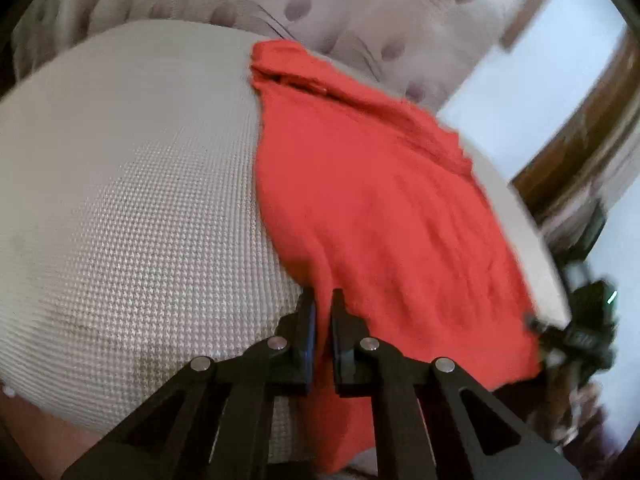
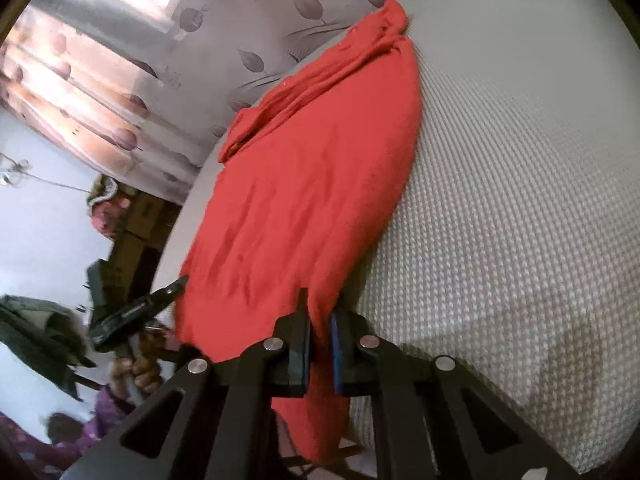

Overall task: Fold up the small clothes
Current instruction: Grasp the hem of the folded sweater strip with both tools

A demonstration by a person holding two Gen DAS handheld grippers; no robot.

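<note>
The left gripper [image 1: 323,300] is clenched on the near hem of the red shirt [image 1: 372,200], which lies spread on a pale waffle-weave pad [image 1: 132,184], collar end toward twelve o'clock. At the shirt's other near corner the right gripper [image 2: 320,308] likewise pinches red cloth. A leaf-print curtain [image 2: 168,60] hangs beyond the pad.

A cream waffle-textured cover [image 1: 132,184] lies before a leaf-patterned curtain [image 2: 168,64], beside a brown wooden frame [image 1: 592,136].
</note>
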